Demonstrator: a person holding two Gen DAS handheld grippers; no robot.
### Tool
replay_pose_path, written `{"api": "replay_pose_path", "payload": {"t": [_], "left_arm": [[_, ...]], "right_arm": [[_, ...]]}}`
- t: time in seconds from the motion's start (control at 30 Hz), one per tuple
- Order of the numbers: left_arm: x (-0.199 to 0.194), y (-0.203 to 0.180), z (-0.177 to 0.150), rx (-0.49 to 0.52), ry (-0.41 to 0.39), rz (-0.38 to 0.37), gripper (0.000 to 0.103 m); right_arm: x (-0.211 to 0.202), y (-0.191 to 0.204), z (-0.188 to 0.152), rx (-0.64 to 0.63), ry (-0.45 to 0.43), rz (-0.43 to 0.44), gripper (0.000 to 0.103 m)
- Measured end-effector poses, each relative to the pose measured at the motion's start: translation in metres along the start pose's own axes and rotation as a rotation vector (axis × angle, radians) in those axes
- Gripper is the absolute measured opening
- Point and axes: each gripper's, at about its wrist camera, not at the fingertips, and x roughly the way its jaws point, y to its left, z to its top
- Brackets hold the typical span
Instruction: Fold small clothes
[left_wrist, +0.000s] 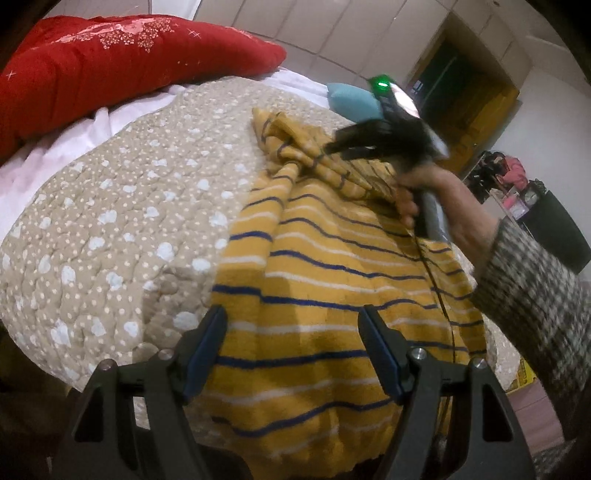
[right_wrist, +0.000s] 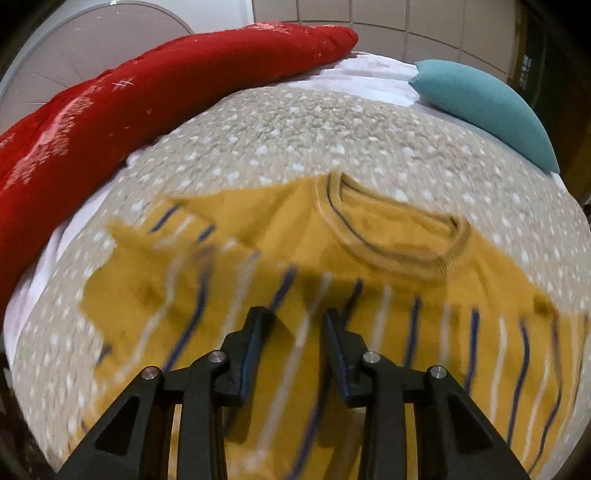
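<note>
A small mustard-yellow sweater (left_wrist: 332, 280) with blue and white stripes lies on a beige spotted quilt (left_wrist: 110, 229). My left gripper (left_wrist: 293, 314) is open, hovering over the sweater's lower part. My right gripper (left_wrist: 334, 149) shows in the left wrist view over the bunched upper part of the sweater, blurred. In the right wrist view the right gripper (right_wrist: 297, 314) is open, with a narrow gap, just above the striped chest of the sweater (right_wrist: 369, 266), below its collar (right_wrist: 399, 240). That view is motion-blurred.
A red pillow (left_wrist: 110, 70) lies along the far left of the bed, over a white sheet (left_wrist: 44, 162). A teal cushion (right_wrist: 484, 107) sits at the far right. A doorway and cluttered furniture (left_wrist: 517, 192) stand beyond the bed at right.
</note>
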Motion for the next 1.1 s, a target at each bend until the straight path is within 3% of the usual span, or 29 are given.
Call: {"api": "replay_pose_path", "payload": {"t": [0.07,0.2,0.3,0.37,0.47,0.6,0.7,0.77,0.9,1.07,1.1], "left_arm": [[0.0,0.002,-0.001,-0.009,0.001,-0.011,0.074],[0.0,0.004,-0.002,-0.019,0.004,-0.012,0.074],[-0.004,0.004,-0.002,-0.015,-0.003,0.003,0.074],[-0.008,0.008,-0.001,-0.022,-0.011,0.022,0.074],[-0.012,0.018,0.0,-0.052,-0.023,0.057,0.074],[-0.011,0.029,0.001,-0.085,-0.023,0.086,0.074],[-0.009,0.027,0.0,-0.081,-0.021,0.104,0.074],[-0.007,0.023,0.001,-0.072,-0.019,0.118,0.074],[-0.008,0.011,0.001,-0.058,-0.004,0.13,0.074],[-0.012,0.002,0.005,-0.028,-0.003,0.168,0.074],[-0.013,0.002,0.006,-0.028,-0.004,0.175,0.074]], "right_arm": [[0.013,0.009,0.014,-0.012,0.014,-0.043,0.046],[0.037,0.011,0.029,-0.033,0.064,-0.19,0.084],[0.021,-0.007,0.031,0.045,0.047,-0.126,0.08],[-0.014,-0.024,0.021,0.1,-0.013,-0.028,0.08],[-0.069,-0.049,-0.008,0.133,-0.08,0.043,0.08],[-0.131,-0.115,-0.076,0.174,-0.109,-0.015,0.08],[-0.15,-0.159,-0.124,0.244,-0.092,-0.069,0.077],[-0.157,-0.183,-0.156,0.321,-0.083,-0.042,0.072],[-0.149,-0.19,-0.182,0.402,-0.102,0.038,0.072],[-0.111,-0.176,-0.166,0.372,-0.08,-0.092,0.072],[-0.103,-0.174,-0.162,0.356,-0.071,-0.109,0.068]]}}
